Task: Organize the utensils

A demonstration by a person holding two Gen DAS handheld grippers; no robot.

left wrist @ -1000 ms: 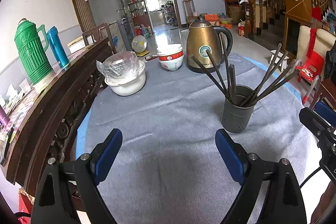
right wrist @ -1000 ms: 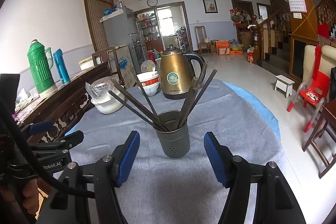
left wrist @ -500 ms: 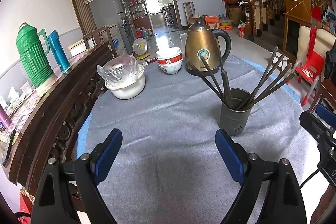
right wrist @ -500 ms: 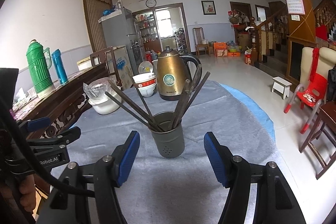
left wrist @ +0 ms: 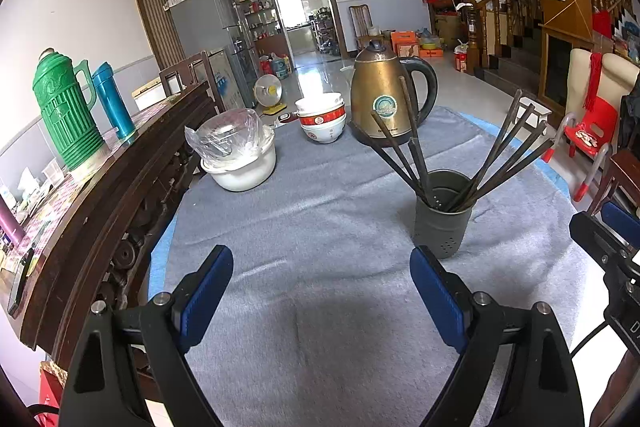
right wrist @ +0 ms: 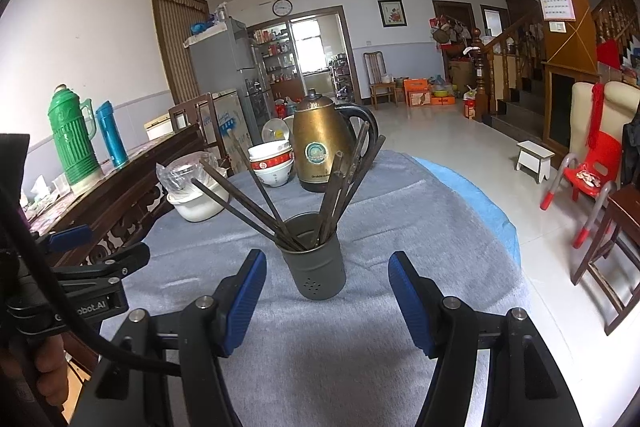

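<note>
Just beyond the wide, empty right gripper (right wrist: 327, 293), the holder (right wrist: 314, 259) needs a low, centred grip, clear of the splayed chopsticks (right wrist: 256, 203), while the left gripper (left wrist: 321, 291) hangs wide and empty.

A gold kettle (left wrist: 380, 103) stands by stacked bowls (left wrist: 322, 121); a white pot (left wrist: 240, 163) holds maybe plastic wrap.

Matt grey perforated holder (right wrist: 315, 267), dull dark chopsticks (right wrist: 248, 209), fuzzy grey cloth (left wrist: 312, 211), glossy brassy metal kettle (left wrist: 382, 103).
</note>
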